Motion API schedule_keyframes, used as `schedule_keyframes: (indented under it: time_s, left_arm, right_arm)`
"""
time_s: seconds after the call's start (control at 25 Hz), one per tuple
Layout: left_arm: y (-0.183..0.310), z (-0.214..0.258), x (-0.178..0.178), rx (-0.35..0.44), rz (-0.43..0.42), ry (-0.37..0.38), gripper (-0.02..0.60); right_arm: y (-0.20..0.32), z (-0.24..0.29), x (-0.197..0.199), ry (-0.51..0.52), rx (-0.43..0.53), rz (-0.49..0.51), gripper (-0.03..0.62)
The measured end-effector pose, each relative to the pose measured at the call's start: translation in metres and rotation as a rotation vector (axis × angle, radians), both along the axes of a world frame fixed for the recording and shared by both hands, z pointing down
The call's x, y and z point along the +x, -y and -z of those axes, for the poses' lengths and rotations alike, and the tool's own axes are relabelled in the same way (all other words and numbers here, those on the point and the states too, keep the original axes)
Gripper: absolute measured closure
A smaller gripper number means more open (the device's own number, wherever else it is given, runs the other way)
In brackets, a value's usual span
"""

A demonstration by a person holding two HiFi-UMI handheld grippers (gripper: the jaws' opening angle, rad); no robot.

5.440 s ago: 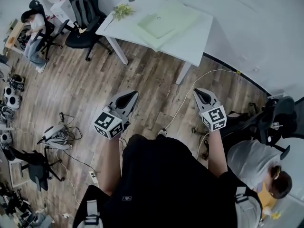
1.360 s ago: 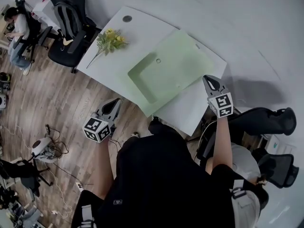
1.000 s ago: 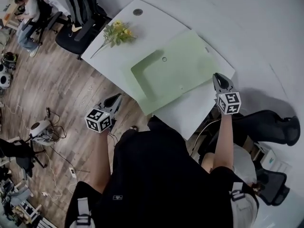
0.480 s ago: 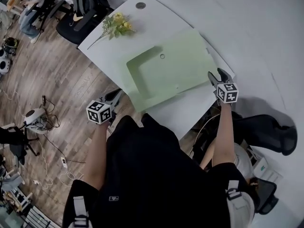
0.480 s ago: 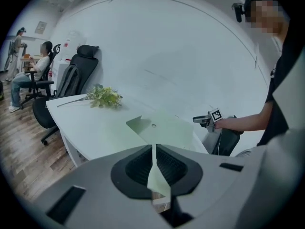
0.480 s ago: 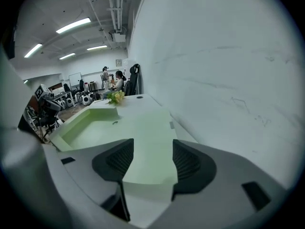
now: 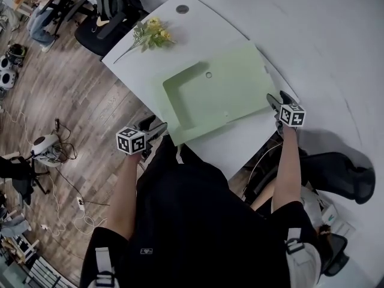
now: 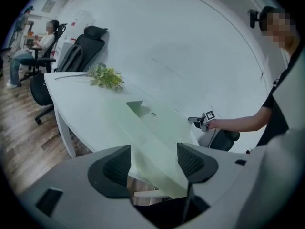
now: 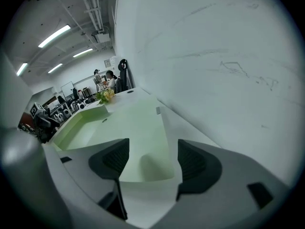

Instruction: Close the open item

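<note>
As both pairs of jaws are opening astride 2 corners, gripping nothing, the green folder point(image 7: 222, 95) lies between left gripper point(image 7: 157, 127), lower left, and right gripper point(image 7: 275, 100), right.

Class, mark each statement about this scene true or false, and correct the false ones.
1. A pale green folder lies on the white table. True.
2. The bunch of flowers lies on top of the folder. False: it lies on the bare table, apart from the folder.
3. The left hand-held gripper is at the folder's near corner. True: its jaws are opening, with that corner between them.
4. The right hand-held gripper is clamped on the flowers. False: it is at the folder's opposite side, far from the flowers. Its jaws are opening, with the folder's edge between them.
</note>
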State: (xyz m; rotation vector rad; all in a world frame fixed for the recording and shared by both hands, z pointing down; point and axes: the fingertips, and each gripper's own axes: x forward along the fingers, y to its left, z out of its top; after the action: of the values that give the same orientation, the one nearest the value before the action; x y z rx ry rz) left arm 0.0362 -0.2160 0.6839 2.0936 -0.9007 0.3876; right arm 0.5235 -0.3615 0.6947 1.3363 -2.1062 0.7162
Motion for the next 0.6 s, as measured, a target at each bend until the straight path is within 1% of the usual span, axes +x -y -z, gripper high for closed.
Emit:
schedule_keyframes:
  time_s: [0.08, 0.24, 0.4, 0.6]
  left_arm:
    - [-0.003, -0.006, 0.001, -0.023, -0.004, -0.01, 0.273]
    - [-0.004, -0.013, 0.005, -0.049, -0.011, -0.008, 0.268]
    - [-0.001, -0.018, 0.013, -0.071, -0.049, -0.019, 0.268]
    - [-0.002, -0.022, 0.015, -0.081, -0.072, -0.024, 0.268]
  right_arm:
    - [-0.001, -0.001, -0.006, 0.013, -0.011, 0.006, 0.301]
    - [-0.004, -0.006, -0.011, 0.041, -0.048, 0.01, 0.301]
    - [-0.004, 0.002, -0.012, 0.072, -0.046, 0.008, 0.301]
    - [-0.013, 0.021, -0.02, 0.114, -0.045, 0.051, 0.303]
